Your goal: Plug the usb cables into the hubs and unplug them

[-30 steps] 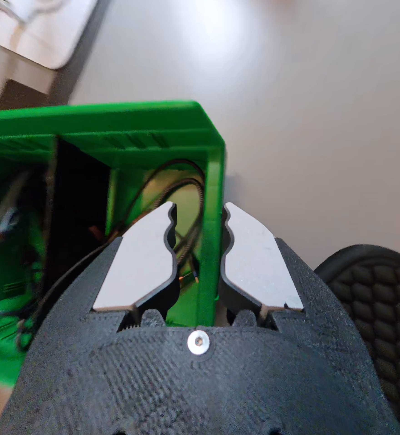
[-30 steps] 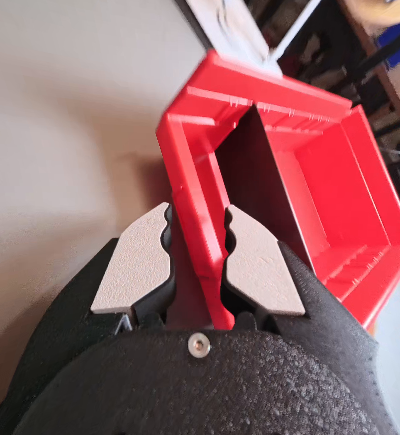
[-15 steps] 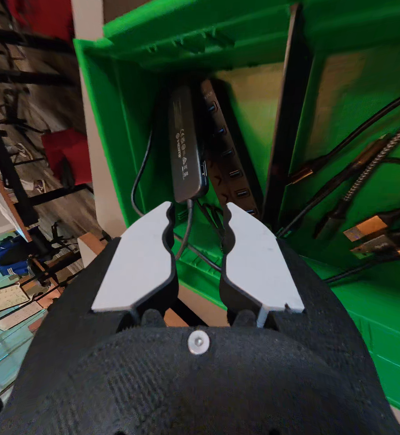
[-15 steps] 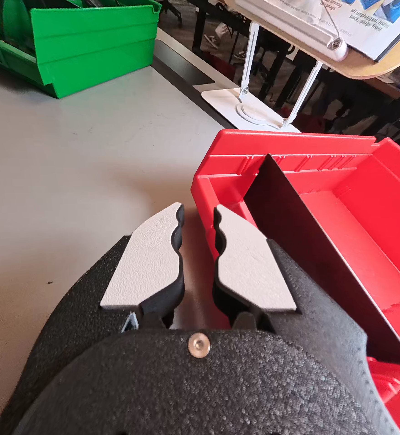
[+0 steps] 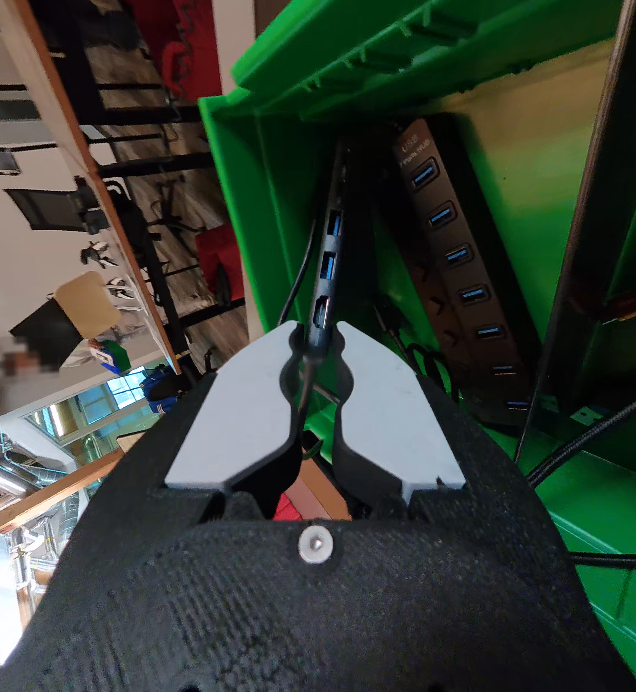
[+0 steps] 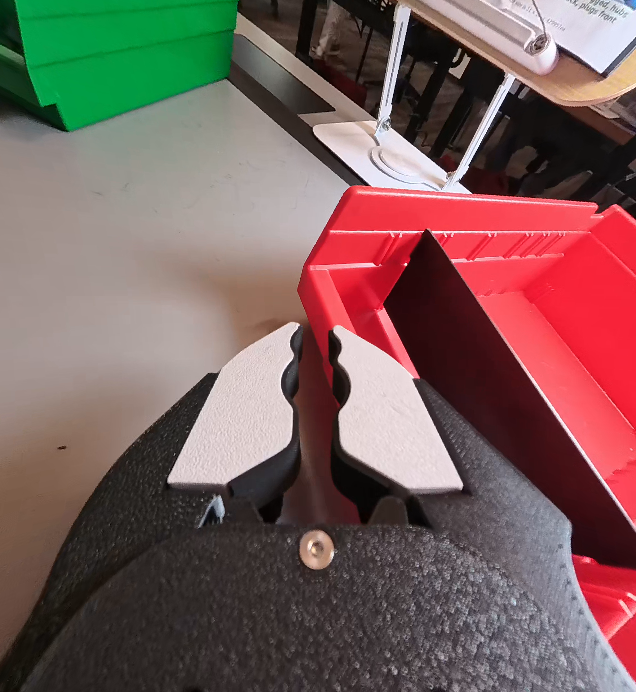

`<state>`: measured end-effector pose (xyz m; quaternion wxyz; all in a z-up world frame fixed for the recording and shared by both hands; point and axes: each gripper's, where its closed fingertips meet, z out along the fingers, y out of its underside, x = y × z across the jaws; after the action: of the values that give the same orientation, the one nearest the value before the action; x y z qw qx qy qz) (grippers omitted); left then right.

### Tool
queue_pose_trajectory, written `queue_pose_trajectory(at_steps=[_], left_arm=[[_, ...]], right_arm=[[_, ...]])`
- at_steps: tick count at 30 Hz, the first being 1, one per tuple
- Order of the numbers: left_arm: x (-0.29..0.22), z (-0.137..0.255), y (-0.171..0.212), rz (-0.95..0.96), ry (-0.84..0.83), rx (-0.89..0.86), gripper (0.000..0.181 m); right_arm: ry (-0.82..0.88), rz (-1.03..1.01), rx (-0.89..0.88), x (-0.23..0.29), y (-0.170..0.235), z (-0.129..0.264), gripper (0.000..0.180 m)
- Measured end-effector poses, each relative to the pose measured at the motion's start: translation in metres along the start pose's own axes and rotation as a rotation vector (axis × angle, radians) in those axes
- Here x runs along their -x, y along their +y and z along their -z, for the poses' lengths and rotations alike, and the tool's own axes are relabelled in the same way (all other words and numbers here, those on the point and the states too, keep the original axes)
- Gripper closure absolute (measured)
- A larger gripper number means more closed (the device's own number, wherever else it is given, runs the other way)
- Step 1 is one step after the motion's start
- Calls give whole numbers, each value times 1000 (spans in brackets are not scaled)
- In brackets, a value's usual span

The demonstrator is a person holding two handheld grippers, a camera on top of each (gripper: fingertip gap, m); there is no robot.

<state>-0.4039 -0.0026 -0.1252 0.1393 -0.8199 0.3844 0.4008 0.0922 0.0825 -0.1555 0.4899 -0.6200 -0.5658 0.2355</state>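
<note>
Left hand-held gripper (image 5: 318, 342) pinches the slim hub (image 5: 327, 262) inside the green bin (image 5: 271, 209); right hand-held gripper (image 6: 314, 339), narrowly parted, holds nothing beside the red bin (image 6: 459, 213).

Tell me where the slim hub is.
Left wrist view: slim hub inside the green bin, its near end between the left gripper tips, left of the long hub.

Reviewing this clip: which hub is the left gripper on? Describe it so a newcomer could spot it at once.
Look inside the green bin, in the compartment left of the black divider. Two dark hubs lie there; the left gripper is shut on the slim hub, nearer the bin's wall. Seen edge-on, it shows three ports, unlike the long wide hub with its row of seven.
</note>
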Motion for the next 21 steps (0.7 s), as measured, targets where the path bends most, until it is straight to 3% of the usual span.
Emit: queue_pose_trajectory(at_steps=[12,16,21], left_arm=[[59,93,0,217,-171,-224,168],[82,154,-19,427,-212,-476,168],[71,250,-70,651,-97,-952,168]], right_arm=[[-49,-100,-51,4,-6,0,168],[-67,-123,-79,7,-11,1,168],[-114,-124,-171,19,-43,6,163]])
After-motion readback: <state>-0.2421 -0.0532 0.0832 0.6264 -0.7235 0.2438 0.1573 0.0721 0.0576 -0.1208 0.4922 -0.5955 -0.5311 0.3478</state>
